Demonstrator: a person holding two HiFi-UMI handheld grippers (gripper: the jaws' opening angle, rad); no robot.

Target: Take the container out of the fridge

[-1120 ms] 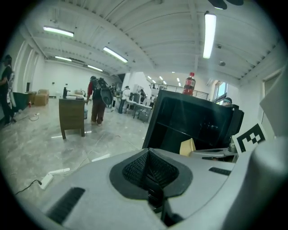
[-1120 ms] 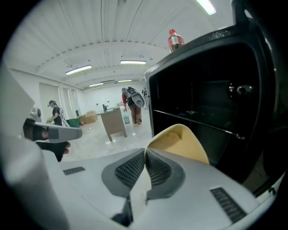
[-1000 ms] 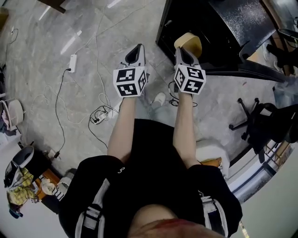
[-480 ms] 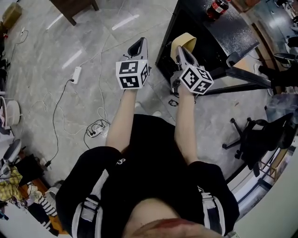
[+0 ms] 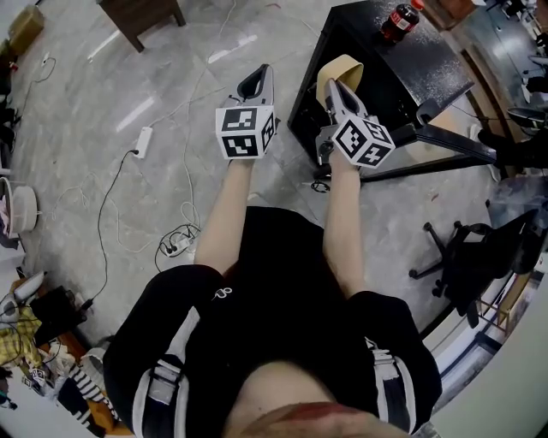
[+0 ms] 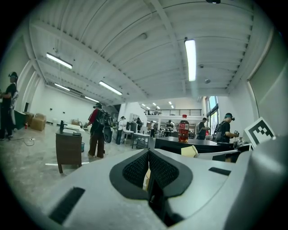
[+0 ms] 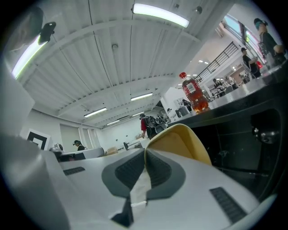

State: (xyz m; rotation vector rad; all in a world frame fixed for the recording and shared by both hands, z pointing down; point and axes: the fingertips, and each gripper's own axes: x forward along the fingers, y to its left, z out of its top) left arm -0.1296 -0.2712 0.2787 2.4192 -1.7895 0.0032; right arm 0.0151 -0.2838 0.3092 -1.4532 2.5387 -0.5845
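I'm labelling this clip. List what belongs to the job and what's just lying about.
Job: tan container, clamped in the right gripper; left gripper, shut, holding nothing; black cabinet beside them.
Lying about: cola bottle on that cabinet; power strip on the floor; office chair; wooden stand.

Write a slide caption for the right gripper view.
Right gripper shut on a yellow container; soda bottle on the black counter beyond.
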